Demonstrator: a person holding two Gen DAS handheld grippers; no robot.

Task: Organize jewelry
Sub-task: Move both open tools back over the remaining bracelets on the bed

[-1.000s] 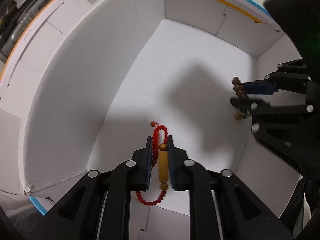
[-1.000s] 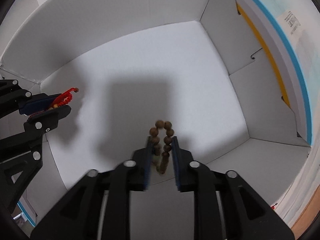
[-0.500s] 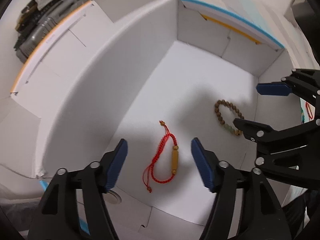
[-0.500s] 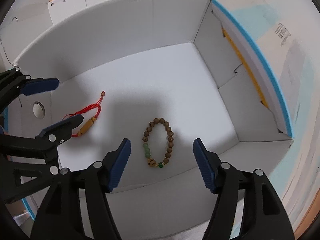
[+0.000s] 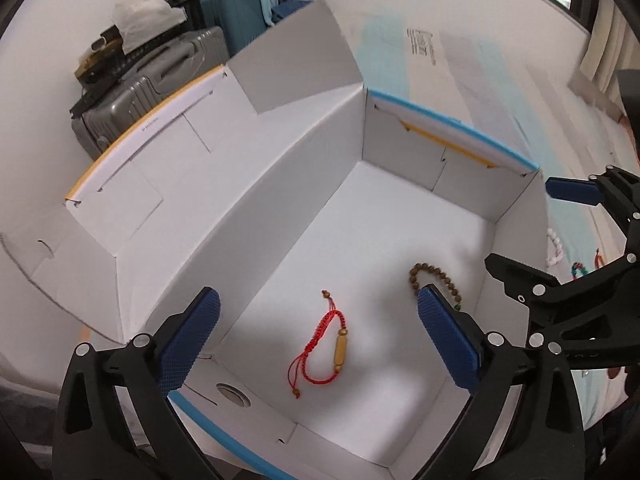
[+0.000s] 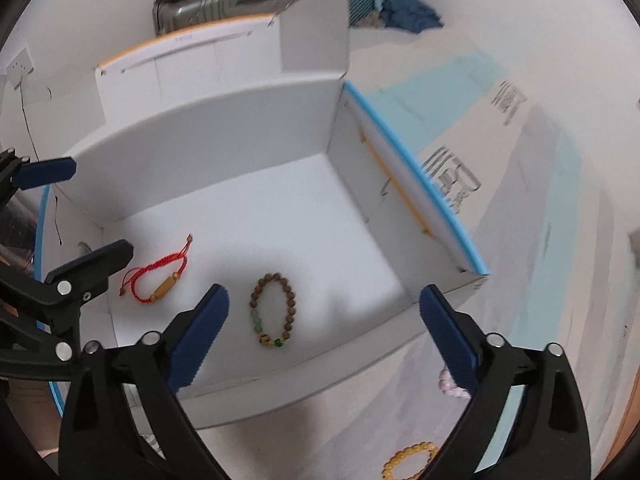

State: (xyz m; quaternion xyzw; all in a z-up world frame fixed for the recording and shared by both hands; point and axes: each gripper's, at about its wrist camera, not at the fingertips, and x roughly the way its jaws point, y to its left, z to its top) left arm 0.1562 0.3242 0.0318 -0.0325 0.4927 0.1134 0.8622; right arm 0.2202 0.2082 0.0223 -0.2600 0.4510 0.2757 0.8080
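Note:
A red cord bracelet (image 5: 326,344) with a gold tube bead lies flat on the floor of the white cardboard box (image 5: 280,184). To its right lies a brown bead bracelet (image 5: 430,276) with green beads. My left gripper (image 5: 317,294) hangs above the red one, its jaws opening wide and nothing between the pads. In the right wrist view the brown bracelet (image 6: 274,310) and the red bracelet (image 6: 160,276) rest apart on the box (image 6: 200,132) floor. My right gripper (image 6: 325,292) is above the box's near wall, its jaws opening and holding nothing.
Outside the box on the bedding lie a yellow bead bracelet (image 6: 408,460), pale pink beads (image 6: 452,384) and a teal bracelet (image 5: 580,270). Box flaps stand up at the far side. Suitcases (image 5: 160,80) are stacked by the wall behind.
Both grippers let go of their bracelets, opened wide and rose out of the box. The red and the brown bracelet now lie on the box floor.

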